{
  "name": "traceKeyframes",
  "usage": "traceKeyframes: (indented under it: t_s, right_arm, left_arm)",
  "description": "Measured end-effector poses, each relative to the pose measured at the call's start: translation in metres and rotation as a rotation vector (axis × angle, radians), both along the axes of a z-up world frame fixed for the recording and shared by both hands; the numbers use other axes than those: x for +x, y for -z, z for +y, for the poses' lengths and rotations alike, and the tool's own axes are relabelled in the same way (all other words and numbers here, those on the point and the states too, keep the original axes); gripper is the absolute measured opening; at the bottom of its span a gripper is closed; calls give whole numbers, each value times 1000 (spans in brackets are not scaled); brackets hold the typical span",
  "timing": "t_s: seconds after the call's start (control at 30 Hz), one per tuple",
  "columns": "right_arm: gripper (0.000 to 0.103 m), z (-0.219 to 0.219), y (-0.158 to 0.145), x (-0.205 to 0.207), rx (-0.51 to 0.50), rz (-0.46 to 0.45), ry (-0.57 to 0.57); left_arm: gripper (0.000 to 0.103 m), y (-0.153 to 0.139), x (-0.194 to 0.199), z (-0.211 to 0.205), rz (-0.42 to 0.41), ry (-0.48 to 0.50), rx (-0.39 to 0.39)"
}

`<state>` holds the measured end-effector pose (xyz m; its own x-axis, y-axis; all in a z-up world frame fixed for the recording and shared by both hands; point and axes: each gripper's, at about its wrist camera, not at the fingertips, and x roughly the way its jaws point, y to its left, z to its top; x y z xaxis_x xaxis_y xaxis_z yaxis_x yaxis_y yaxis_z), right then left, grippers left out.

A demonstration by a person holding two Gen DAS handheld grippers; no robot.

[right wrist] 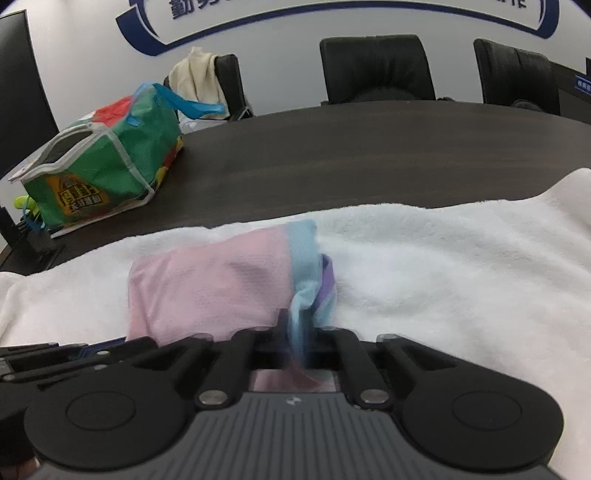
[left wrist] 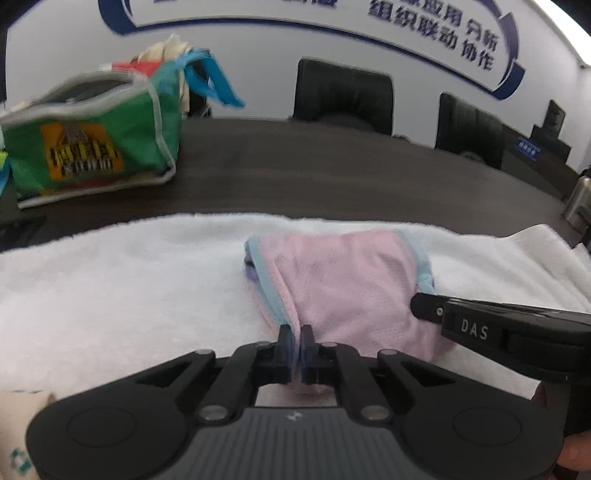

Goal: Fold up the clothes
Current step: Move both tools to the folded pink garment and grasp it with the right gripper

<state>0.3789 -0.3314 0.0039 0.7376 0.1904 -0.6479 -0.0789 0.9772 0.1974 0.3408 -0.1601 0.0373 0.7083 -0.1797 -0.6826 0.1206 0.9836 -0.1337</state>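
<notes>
Both tools were clamped on the pink garment (left wrist: 347, 288): left tool (left wrist: 296, 334) on its near-left edge, right tool (right wrist: 301, 325) on the blue trim, over the white towel (left wrist: 129, 295).

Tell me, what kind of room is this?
Probably an office meeting room: a long dark table, black office chairs along its far side, and a big blue sign on the wall.

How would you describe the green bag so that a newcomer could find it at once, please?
On the dark table, look beyond the white towel to the far left. The green bag stands there open, with grey edging, blue handles and an orange label.
</notes>
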Motion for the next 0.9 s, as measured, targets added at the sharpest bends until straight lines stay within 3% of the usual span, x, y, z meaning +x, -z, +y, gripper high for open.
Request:
traceKeyframes:
  t_s: [0.07,0.13,0.23,0.3,0.33,0.37,0.43,0.47,0.53,0.57,0.63,0.7,0.77,0.83,0.9]
  right_arm:
    - [3,5,-17,-28,-12,-80,-22]
    - [2,24,-33,-96,-113,-201,-105]
    - [2,53,-57,-196,-264,-383,-229]
    - [2,72,-72,-264,-366,-503,-312]
    - [2,83,-76,-296,-415,-545,-358]
    - [2,97,-69,-326,-451,-536,-417]
    - [3,131,-48,-375,-483,-432,-574]
    - [8,148,-37,-399,-494,-367,-661]
    - [30,168,-28,-441,-482,-294,-814]
    - [47,168,-30,-461,-454,-292,-869]
    - [50,147,-47,-480,-375,-345,-794]
    - [62,92,-72,-478,-171,-371,-490]
    - [64,41,-72,-464,6,-323,-234]
    - [64,2,-62,-444,126,-246,-45]
    - [64,-15,-39,-418,249,-151,3]
  left_arm:
    - [1,-21,-25,4,-45,53,-61]
    - [1,-46,-68,18,-125,100,-117]
    - [1,-82,-152,54,-236,72,-101]
    - [10,-98,-207,88,-294,72,-165]
    - [21,-102,-234,104,-316,78,-171]
    - [35,-106,-260,119,-336,83,-171]
    - [45,-102,-307,138,-353,90,-116]
    - [47,-96,-323,143,-342,108,-93]
    - [48,-83,-353,151,-304,142,-62]
    - [49,-76,-366,156,-276,150,-63]
    - [50,-63,-387,159,-244,167,-71]
    - [58,-55,-394,147,-253,222,-78]
    - [75,-50,-394,124,-273,301,-52]
    - [79,-38,-395,87,-292,449,6]
    - [79,-23,-392,51,-267,534,107]
